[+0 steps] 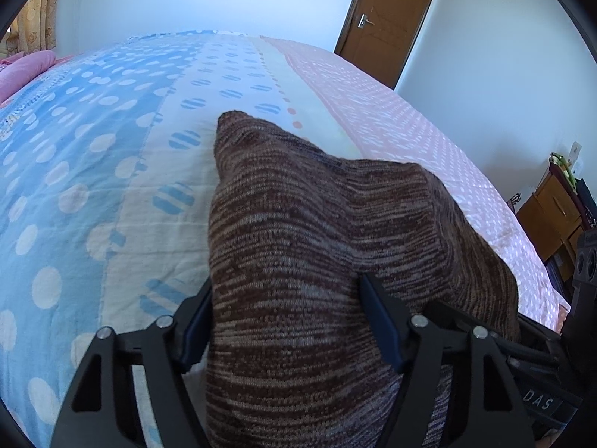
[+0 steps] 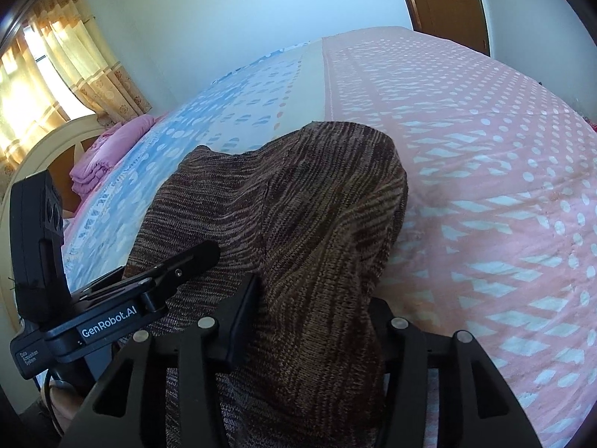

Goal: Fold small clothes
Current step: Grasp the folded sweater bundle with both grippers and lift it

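Observation:
A brown striped knit garment (image 1: 306, 246) is bunched over the bed and fills the lower middle of both views; it also shows in the right wrist view (image 2: 309, 231). My left gripper (image 1: 287, 321) is shut on the garment, the knit pinched between its blue-padded fingers (image 1: 380, 321). My right gripper (image 2: 309, 321) is shut on the same garment, with cloth draped over its fingers (image 2: 242, 317). The left gripper's body (image 2: 112, 317) lies close beside the right one. The fingertips are hidden in the cloth.
The bed carries a sheet, blue with white dots (image 1: 74, 171) on the left and pink with white marks (image 2: 485, 186) on the right. Folded pink bedding (image 2: 108, 153) lies by the headboard. A brown door (image 1: 388, 18) and a wooden cabinet (image 1: 552, 216) stand beyond the bed.

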Demonstrator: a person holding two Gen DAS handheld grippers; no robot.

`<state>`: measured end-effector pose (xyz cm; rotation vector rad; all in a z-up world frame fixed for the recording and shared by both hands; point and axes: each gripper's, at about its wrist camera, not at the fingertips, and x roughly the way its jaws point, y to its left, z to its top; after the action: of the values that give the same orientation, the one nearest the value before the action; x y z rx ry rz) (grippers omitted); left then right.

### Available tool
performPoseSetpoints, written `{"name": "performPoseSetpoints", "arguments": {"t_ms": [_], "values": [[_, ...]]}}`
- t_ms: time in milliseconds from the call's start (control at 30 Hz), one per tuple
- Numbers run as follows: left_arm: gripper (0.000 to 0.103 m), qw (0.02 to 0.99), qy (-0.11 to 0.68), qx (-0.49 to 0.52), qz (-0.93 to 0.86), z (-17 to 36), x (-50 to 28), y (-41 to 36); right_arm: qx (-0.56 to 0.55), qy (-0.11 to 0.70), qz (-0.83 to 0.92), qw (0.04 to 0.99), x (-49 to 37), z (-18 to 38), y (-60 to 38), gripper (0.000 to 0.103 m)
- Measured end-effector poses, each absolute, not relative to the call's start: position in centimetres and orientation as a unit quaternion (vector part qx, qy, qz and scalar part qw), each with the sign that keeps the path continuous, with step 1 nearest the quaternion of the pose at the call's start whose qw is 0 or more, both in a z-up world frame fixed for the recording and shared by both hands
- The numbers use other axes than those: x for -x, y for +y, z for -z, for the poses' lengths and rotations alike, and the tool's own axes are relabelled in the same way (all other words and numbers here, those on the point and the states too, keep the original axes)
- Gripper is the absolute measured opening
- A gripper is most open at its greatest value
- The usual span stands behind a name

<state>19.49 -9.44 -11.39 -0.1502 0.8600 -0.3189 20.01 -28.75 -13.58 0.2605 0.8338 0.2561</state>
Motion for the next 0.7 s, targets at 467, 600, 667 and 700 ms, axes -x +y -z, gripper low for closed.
{"name": "performPoseSetpoints", "arguments": {"t_ms": [467,600,667,700], "values": [[0.041,0.898,0.396,0.08,0.174,10.8,-18.0,-8.7,-0.059,0.368,-0.065,0.926,-17.0,11.3,-25.3,0.03],[0.038,0.885,0.409,0.098,0.2,10.1,-16.4,-7.7,-0.063,0.35,-0.054,0.933,-14.1,9.3,-24.1,0.029],[0.038,0.88,0.413,0.109,0.208,9.6,-15.4,-7.1,-0.057,0.343,-0.05,0.936,-12.5,8.3,-23.4,0.029],[0.038,0.878,0.414,0.112,0.212,9.4,-14.8,-6.8,-0.055,0.34,-0.047,0.938,-11.6,7.7,-23.0,0.028]]}}
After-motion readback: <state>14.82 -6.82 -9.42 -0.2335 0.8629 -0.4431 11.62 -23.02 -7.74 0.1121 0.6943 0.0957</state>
